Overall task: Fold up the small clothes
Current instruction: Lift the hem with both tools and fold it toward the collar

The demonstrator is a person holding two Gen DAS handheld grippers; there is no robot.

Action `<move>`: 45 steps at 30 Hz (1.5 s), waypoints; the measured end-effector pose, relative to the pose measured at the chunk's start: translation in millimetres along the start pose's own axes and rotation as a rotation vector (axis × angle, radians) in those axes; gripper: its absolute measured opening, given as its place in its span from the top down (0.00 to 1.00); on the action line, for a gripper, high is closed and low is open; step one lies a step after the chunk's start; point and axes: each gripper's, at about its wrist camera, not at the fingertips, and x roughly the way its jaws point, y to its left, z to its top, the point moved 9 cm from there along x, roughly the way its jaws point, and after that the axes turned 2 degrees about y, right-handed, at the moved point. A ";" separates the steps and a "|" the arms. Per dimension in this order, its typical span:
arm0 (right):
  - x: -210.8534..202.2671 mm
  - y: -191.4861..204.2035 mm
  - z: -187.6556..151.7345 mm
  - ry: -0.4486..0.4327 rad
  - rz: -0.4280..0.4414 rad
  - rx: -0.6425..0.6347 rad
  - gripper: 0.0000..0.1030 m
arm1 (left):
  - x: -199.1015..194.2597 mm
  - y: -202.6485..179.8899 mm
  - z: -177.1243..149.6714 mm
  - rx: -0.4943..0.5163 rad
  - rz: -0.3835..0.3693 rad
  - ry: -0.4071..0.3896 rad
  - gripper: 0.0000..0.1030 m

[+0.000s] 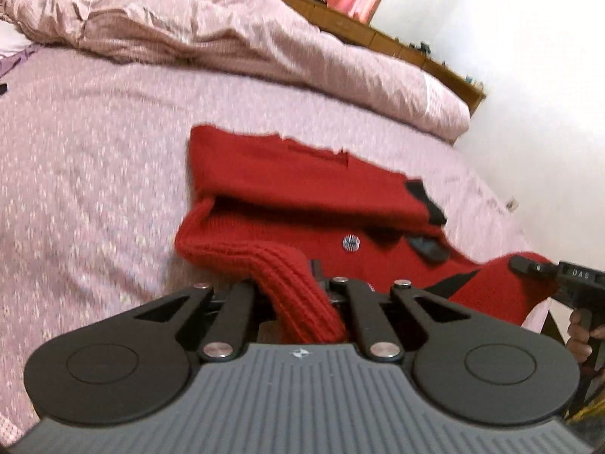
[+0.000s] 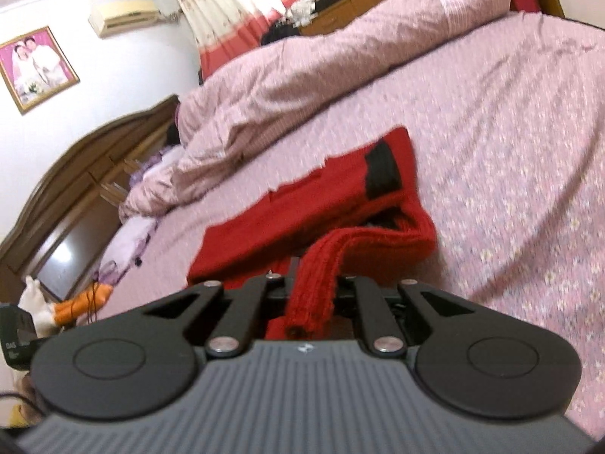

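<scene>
A small red knitted cardigan [image 1: 302,189] with black trim and a silver button lies partly folded on the pink bedspread [image 1: 94,151]. My left gripper [image 1: 298,287] is shut on its ribbed red hem, which bunches between the jaws. My right gripper [image 2: 314,280] is shut on another ribbed edge of the same cardigan [image 2: 321,204], lifting it a little. The right gripper also shows at the right edge of the left wrist view [image 1: 548,268], pinching the red knit. The fingertips of both are hidden by the fabric.
A rumpled pink duvet [image 1: 227,26] lies across the far side of the bed. A wooden headboard [image 2: 75,159] and pillows are at the left of the right wrist view. A white wall [image 1: 529,75] borders the bed. A stuffed toy [image 2: 68,302] lies near the headboard.
</scene>
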 end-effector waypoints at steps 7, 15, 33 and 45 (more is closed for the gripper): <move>2.4 4.5 35.8 -0.079 0.022 0.002 0.90 | -2.6 -4.2 40.9 -0.021 0.003 -0.071 0.92; 15.8 3.6 72.4 -0.135 0.020 0.010 0.90 | 6.4 -0.9 81.3 -0.061 0.018 -0.122 0.92; 99.9 -20.0 136.5 -0.185 -0.040 0.025 0.90 | 108.8 31.5 161.8 -0.046 0.133 -0.124 0.92; 164.7 -53.1 143.3 -0.143 -0.114 0.043 0.90 | 196.4 83.4 168.7 -0.109 0.197 -0.025 0.92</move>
